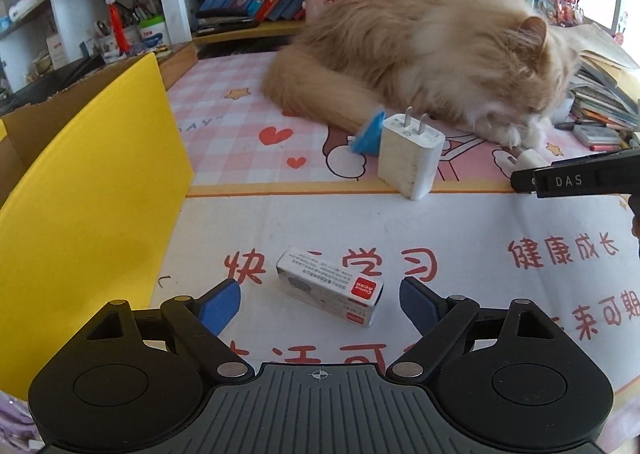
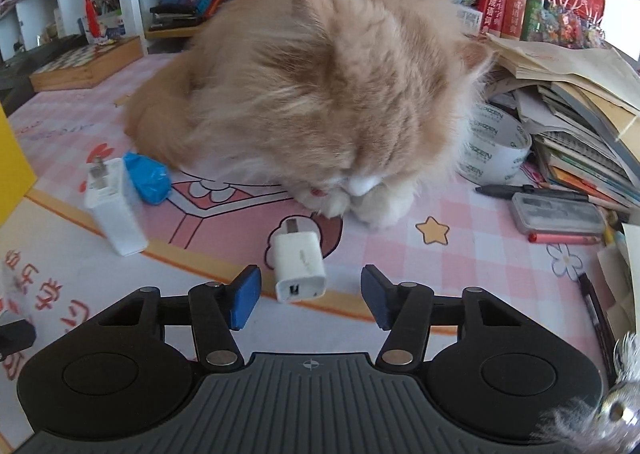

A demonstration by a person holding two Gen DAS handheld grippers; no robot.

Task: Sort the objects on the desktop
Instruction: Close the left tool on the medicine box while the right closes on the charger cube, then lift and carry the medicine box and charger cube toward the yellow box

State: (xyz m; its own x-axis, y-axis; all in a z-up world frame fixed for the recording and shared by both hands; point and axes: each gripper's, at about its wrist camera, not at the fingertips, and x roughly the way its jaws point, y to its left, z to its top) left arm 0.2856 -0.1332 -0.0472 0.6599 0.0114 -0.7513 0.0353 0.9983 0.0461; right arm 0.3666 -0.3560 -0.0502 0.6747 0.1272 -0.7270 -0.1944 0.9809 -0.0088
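Orange fur takes up most of the desk (image 1: 460, 221): a long-haired cat (image 2: 320, 93) lies across the pink checked mat with its nose down by its paws, and we have to sort around it. Our left claw (image 1: 320, 296) hangs over a small white carton with a red label (image 1: 330, 288), which lies flat and askew on the printed white part of the mat; the blue pads stand wide apart on either side and do not touch it. We read the wide spread as room for the carton's slanted length. Just left of it rises a yellow-walled cardboard box (image 1: 92, 181) — probably where things go, though we cannot see inside.

Our right claw (image 2: 310, 294) is lined up on a small white charger (image 2: 298, 264) lying on its side, prongs pointing away toward the cat. The jaws sit part-way in, with gaps on both sides, so nothing is clamped yet.

A bigger white plug adapter (image 1: 410, 155) stands upright further left with a crumpled blue scrap (image 2: 148, 181) behind it, against the cat's tail. The paws lie just beyond the small charger (the closest obstacle, and a live one), so we judge that pick needs a short, low approach. A tape roll (image 2: 496, 147), pens and stacked books crowd the right edge.
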